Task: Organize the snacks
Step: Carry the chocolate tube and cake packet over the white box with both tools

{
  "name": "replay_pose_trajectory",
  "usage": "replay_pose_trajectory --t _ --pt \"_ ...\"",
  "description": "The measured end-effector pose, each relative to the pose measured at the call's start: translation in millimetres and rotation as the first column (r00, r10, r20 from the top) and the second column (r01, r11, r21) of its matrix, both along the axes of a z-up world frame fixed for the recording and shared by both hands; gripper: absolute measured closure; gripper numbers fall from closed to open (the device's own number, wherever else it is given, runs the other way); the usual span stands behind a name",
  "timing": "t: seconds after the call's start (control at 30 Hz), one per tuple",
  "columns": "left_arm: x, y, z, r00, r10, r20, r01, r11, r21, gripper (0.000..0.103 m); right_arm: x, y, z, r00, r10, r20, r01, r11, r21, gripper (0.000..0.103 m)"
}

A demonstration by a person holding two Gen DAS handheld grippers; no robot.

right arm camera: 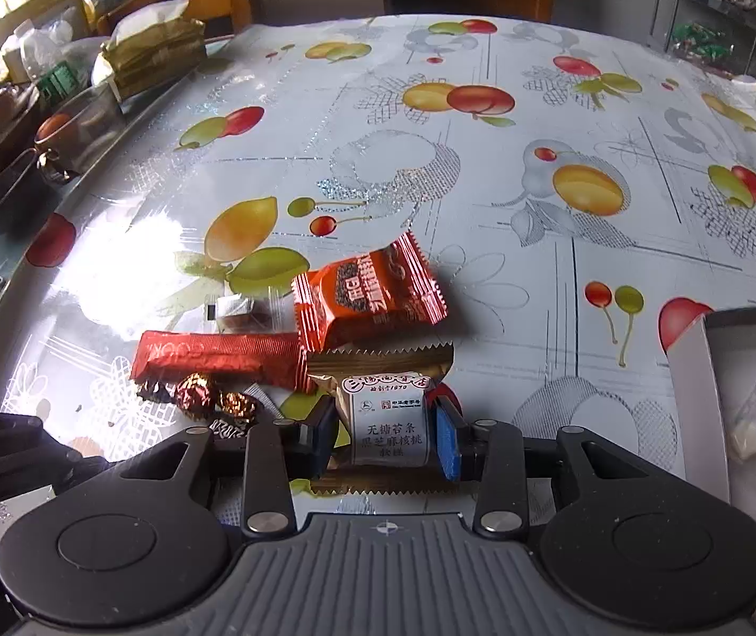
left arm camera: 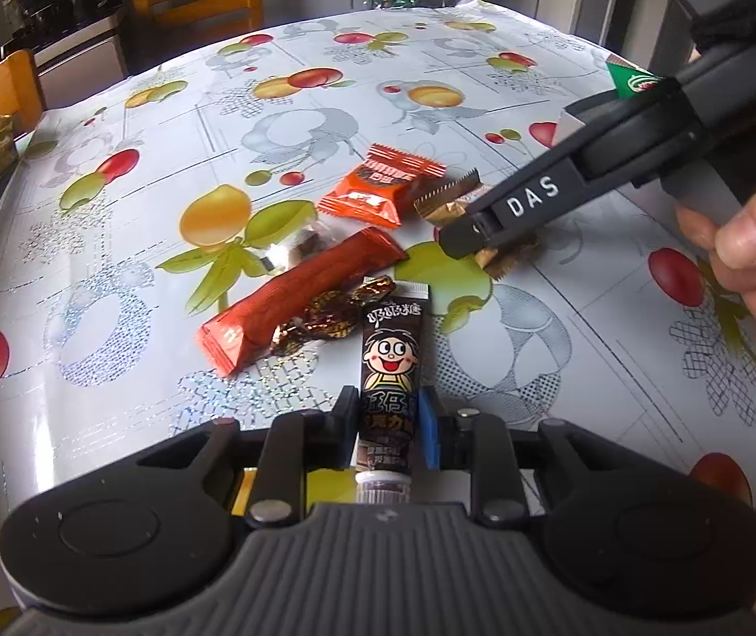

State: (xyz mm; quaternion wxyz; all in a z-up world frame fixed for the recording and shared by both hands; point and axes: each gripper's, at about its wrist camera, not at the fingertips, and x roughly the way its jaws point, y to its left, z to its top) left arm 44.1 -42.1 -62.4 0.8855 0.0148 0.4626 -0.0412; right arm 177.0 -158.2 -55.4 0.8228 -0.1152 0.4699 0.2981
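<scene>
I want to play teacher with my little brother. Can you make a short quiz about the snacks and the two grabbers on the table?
1. True or false: the left gripper is shut on the black tube with the cartoon face.
2. What sits between the right gripper fingers? A) the long red bar B) the gold packet with a white label C) the orange packet
3. Fill in: the tablecloth is printed with ____.

Key:
1. True; both pads press its sides.
2. B; the pads touch its two sides.
3. Fruit.
</scene>
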Motion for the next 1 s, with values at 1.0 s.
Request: replay_pose_trajectory --t 1.0 --pt "7.4 -4.7 1.9 1.000 -0.002 -0.019 0.001 0.999 -0.052 0.083 -40.8 -59.8 47.6 0.989 -0.140 0.044 0.136 0.987 0.092 0.064"
